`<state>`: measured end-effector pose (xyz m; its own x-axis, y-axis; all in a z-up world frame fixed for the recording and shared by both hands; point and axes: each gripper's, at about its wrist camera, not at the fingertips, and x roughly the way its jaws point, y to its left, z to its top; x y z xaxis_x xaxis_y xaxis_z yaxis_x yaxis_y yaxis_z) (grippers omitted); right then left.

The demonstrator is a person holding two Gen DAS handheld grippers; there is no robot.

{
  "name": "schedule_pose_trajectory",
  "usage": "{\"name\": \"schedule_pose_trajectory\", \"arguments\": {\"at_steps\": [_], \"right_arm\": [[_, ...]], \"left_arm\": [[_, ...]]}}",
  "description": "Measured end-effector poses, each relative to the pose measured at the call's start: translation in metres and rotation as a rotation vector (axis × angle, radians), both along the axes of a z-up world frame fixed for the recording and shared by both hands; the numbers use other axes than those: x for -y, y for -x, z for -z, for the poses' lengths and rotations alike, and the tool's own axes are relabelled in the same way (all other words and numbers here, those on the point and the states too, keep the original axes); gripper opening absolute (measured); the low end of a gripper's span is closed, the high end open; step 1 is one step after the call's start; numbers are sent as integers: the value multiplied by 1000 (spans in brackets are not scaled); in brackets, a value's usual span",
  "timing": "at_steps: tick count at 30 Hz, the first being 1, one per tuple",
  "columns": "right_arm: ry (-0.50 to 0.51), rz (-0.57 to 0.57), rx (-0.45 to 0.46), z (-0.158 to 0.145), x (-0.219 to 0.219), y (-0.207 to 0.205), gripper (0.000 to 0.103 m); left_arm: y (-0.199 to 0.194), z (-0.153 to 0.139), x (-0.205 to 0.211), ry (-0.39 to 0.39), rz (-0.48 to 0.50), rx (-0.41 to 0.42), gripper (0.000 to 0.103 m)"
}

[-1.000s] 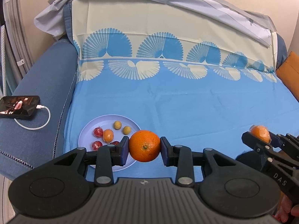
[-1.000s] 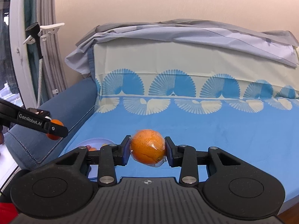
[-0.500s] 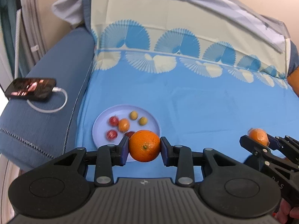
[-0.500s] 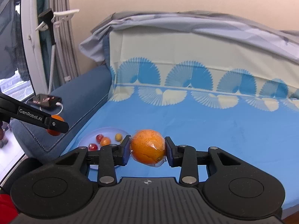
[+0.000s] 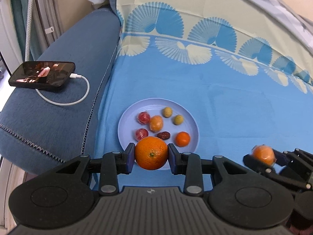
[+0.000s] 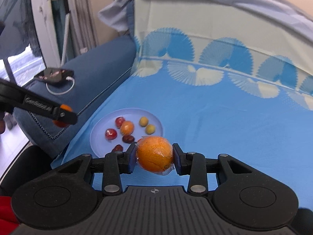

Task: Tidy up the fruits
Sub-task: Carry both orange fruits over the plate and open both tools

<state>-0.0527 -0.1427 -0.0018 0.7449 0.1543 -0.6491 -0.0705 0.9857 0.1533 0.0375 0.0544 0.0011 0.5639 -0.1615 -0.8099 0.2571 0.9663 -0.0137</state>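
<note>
My left gripper (image 5: 151, 155) is shut on a bare orange (image 5: 151, 152) and holds it above the near rim of a pale blue plate (image 5: 190, 121). The plate lies on the blue sofa cover and holds several small fruits: red ones, orange ones, yellow-green ones and a dark date. My right gripper (image 6: 154, 155) is shut on a plastic-wrapped orange (image 6: 154, 153), just right of the plate (image 6: 97, 129) and above its near edge. The right gripper also shows at the lower right of the left wrist view (image 5: 263, 156). The left gripper shows at the left of the right wrist view (image 6: 62, 115).
A phone (image 5: 42, 74) with a white charging cable (image 5: 66, 102) lies on the dark blue sofa arm left of the plate. The patterned cover (image 5: 215, 74) spreads over the seat and backrest. A white door frame and a stand (image 6: 66, 19) are at the far left.
Both grippers have moved forward and down toward the plate, each still holding its orange. The plate and the phone now appear larger and closer.
</note>
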Motion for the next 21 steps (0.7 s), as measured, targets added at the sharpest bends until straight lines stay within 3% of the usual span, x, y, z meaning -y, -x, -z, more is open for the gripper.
{"name": "schedule_pose_trajectory", "arguments": {"at_steps": [10, 21], "right_arm": [[23, -81, -83, 34, -24, -80, 39], [84, -149, -168, 84, -29, -136, 39]], "left_arm": [[-58, 33, 16, -57, 47, -22, 39], [-108, 83, 28, -101, 53, -98, 39]]}}
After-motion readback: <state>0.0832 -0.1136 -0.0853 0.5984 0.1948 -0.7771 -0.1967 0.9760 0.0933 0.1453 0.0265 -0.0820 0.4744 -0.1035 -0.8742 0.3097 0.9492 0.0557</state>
